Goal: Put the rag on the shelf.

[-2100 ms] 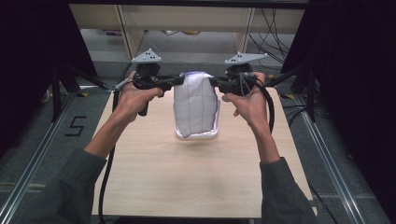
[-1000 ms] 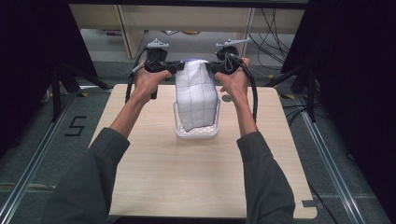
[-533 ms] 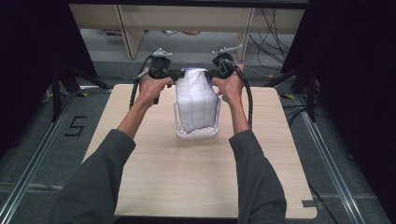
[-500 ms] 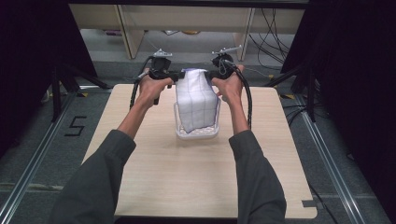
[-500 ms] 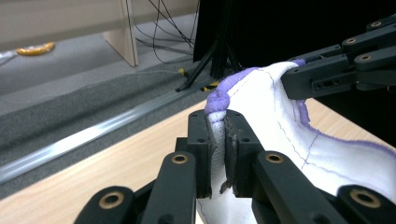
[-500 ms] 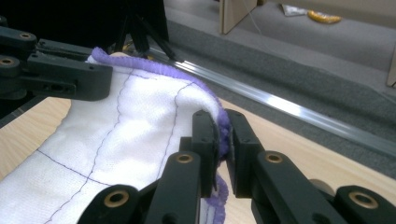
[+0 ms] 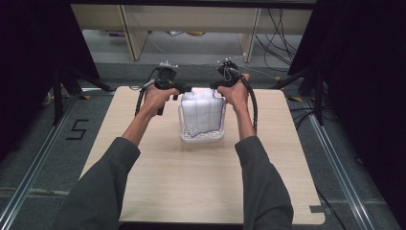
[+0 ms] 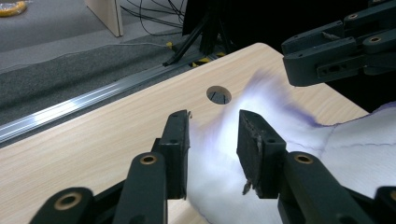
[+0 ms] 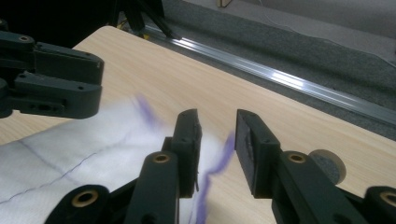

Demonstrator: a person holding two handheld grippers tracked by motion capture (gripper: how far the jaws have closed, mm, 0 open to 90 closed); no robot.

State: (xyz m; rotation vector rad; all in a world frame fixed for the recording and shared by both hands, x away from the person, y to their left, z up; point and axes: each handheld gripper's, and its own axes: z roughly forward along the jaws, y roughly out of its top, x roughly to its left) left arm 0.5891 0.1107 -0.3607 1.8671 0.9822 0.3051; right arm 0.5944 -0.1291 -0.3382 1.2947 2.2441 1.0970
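Both grippers are hanging open over the far end of a white cloth (image 7: 203, 114).

The left gripper (image 8: 212, 140) and right gripper (image 9: 217, 137) are gaping — jaws parted, clasping nothing — while the cloth is lying draped in a clear basket (image 7: 201, 138) mid-table (image 7: 191, 182).

From above the near side we look forward and down on the table (image 7: 201, 191). Each gripper view looks closely across the far edge; both share the white cloth (image 8: 355, 140).
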